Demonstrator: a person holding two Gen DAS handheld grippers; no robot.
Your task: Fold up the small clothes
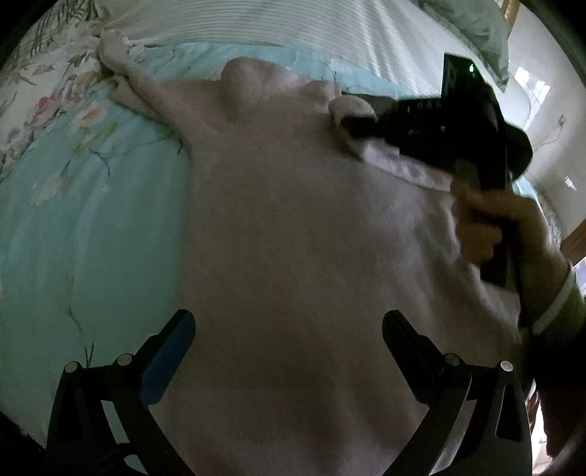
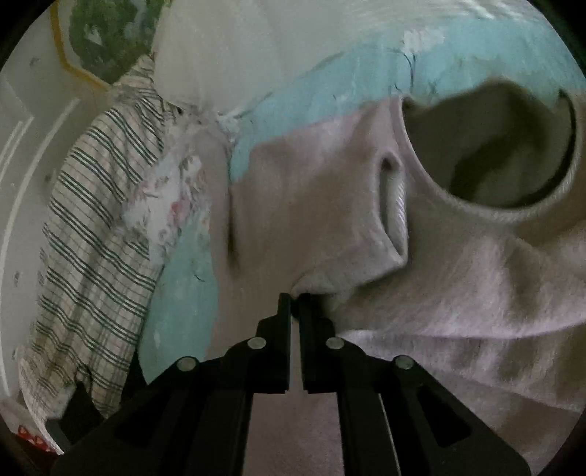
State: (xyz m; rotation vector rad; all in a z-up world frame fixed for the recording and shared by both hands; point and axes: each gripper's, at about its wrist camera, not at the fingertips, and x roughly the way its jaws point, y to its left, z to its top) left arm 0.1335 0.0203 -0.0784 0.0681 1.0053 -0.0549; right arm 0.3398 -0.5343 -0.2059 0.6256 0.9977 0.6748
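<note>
Sweatshirt (image 1: 293, 227), pale pink, lies spread flat across the turquoise floral bedspread (image 1: 73, 219), its neck opening (image 2: 487, 146) toward the white striped pillow (image 1: 256, 25) and its long axis running away from the left gripper (image 1: 289, 337). One sleeve (image 1: 124, 77) trails out to the far left. The other sleeve's cuff is pinched in the right gripper (image 2: 296, 300), whose fingers are pressed together on the fabric. It is already over the chest, so the right hand (image 1: 512, 227) is nearer the fold line. The left gripper hovers above the hem with its fingers spread wide, holding nothing. Open bedspread lies to the left; a striped cloth (image 2: 91, 238) crowds the bed's edge on the right.
</note>
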